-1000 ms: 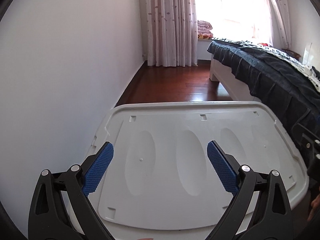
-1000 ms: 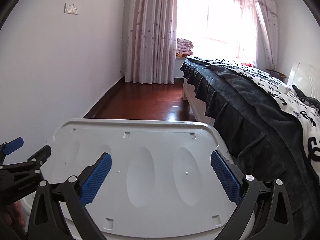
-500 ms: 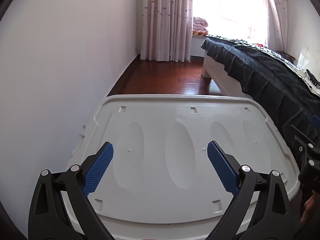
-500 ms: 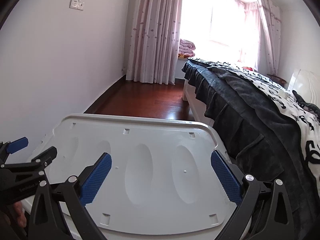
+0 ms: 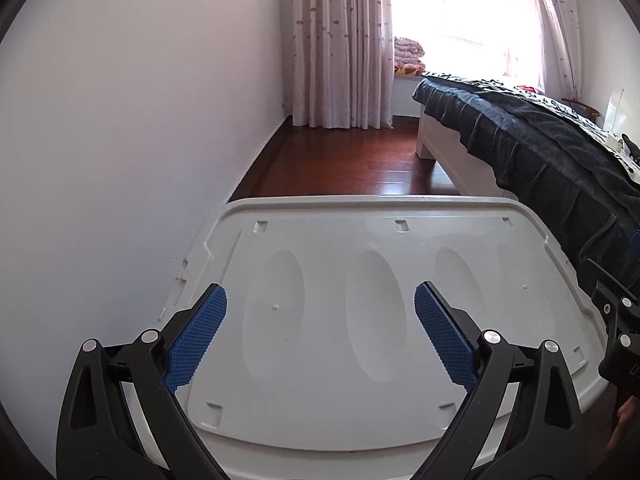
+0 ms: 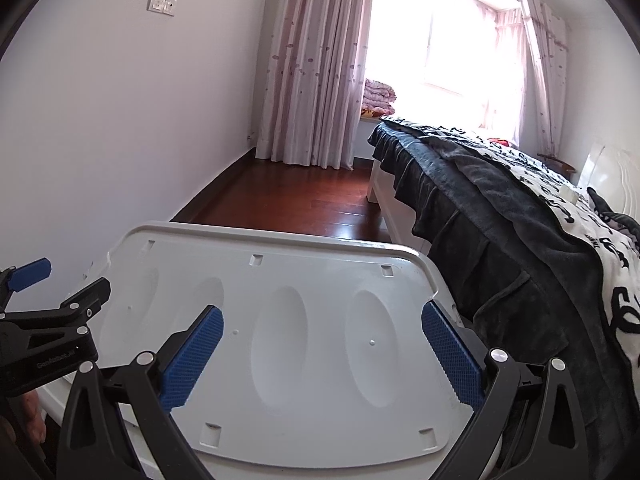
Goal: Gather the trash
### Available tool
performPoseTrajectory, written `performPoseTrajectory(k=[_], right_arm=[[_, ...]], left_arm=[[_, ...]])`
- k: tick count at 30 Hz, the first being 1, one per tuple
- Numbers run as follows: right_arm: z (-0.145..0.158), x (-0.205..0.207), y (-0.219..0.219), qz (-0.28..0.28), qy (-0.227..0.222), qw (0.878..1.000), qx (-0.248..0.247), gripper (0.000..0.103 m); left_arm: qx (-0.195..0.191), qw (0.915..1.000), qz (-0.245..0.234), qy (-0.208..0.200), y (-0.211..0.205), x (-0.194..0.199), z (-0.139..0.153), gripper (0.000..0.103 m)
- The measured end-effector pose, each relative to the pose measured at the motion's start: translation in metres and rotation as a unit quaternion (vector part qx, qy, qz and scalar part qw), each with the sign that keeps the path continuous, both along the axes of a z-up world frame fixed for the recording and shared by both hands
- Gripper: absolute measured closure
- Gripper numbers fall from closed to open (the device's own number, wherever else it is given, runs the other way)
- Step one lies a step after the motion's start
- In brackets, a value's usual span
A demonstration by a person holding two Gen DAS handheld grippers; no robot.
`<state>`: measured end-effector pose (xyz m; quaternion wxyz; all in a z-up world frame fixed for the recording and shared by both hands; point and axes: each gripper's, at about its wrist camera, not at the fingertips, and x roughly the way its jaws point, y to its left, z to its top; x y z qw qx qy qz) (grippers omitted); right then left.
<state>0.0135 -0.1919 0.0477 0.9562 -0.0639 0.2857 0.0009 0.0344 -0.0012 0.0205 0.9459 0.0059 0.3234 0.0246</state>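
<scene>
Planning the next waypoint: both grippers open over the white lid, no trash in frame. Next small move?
Probably pan both toward the floor beside the bed. The left hand-held gripper and right hand-held gripper hang open and empty over the white lid, and neither view shows any trash to grasp.

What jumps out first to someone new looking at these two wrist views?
The big white plastic lid with oval dimples fills the foreground under both views, with the left hand-held gripper and the right hand-held gripper open above it, holding nothing. To the right runs a bed draped in a dark blanket, with a bright window and pale curtains at the far end. No trash shows.
</scene>
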Motion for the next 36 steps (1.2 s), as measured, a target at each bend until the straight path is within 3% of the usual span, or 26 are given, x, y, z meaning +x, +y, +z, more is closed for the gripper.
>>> performPoseTrajectory(k=[16, 27, 36], right_arm=[[-0.003, 0.001, 0.003, 0.007, 0.009, 1.0, -0.007, 0.005], [-0.004, 0.002, 0.003, 0.01, 0.012, 1.0, -0.007, 0.005], [-0.006, 0.004, 0.002, 0.012, 0.014, 1.0, -0.008, 0.005]], left_arm=[[0.007, 0.9999, 0.012, -0.011, 0.004, -0.003, 0.004, 0.01], [0.016, 0.9989, 0.011, -0.043, 0.006, -0.008, 0.01, 0.01], [0.01, 0.9995, -0.001, -0.03, 0.005, -0.004, 0.009, 0.01]])
